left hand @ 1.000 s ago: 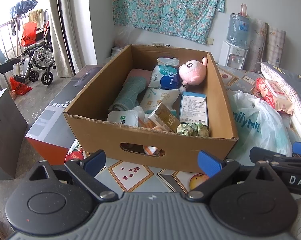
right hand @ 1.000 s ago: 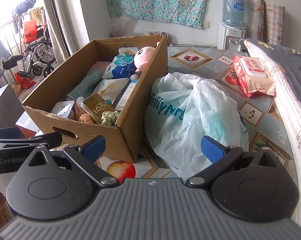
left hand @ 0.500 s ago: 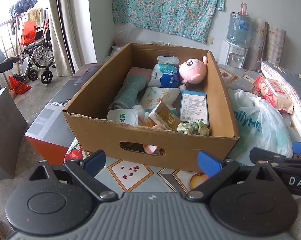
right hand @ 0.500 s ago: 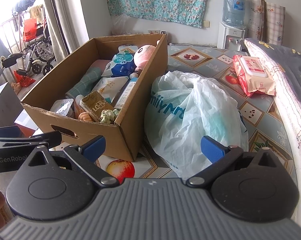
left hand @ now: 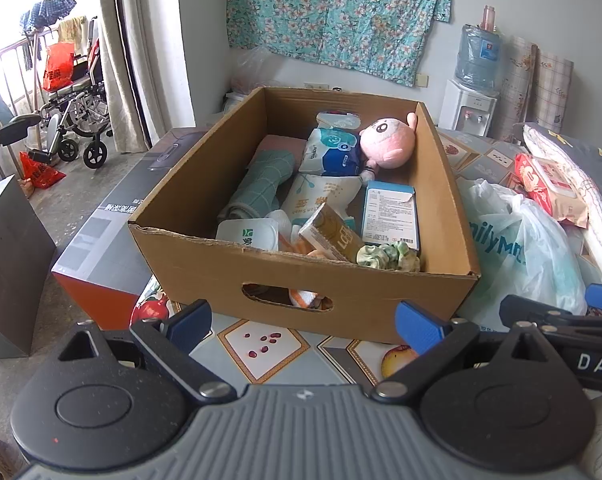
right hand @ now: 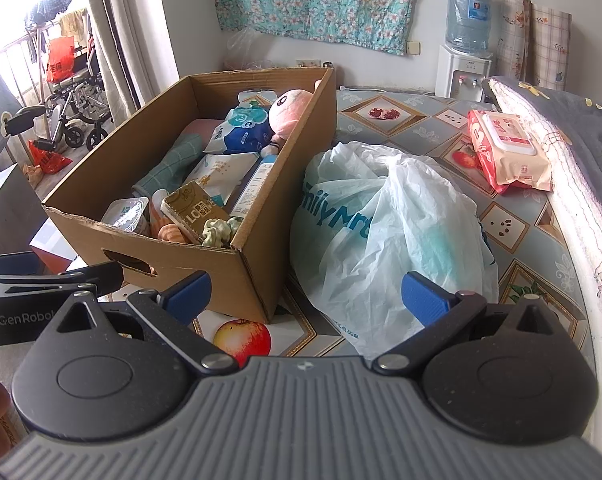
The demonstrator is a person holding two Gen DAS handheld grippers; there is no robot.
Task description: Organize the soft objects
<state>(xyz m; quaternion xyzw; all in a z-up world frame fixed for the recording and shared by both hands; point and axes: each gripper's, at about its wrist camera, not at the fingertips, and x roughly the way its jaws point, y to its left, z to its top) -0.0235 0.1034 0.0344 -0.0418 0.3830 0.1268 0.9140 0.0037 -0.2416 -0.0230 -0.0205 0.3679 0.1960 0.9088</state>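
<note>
Fruit-print mat (right hand: 385,114), wipes pack (right hand: 505,148) whole only from the right; both hand-held grippers (left hand: 303,322) (right hand: 305,294) spread, empty.

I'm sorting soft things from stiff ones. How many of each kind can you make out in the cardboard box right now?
Soft toys: 1, pink plush doll
Rolled cloths: 1, green checked towel
Hair ties: 1, green scrunchie
Soft packets: 2, blue-white pack, white pouch
Stiff cartons: 2, blue-edged box, tan carton
Total: 7; others are partly hidden.
</note>
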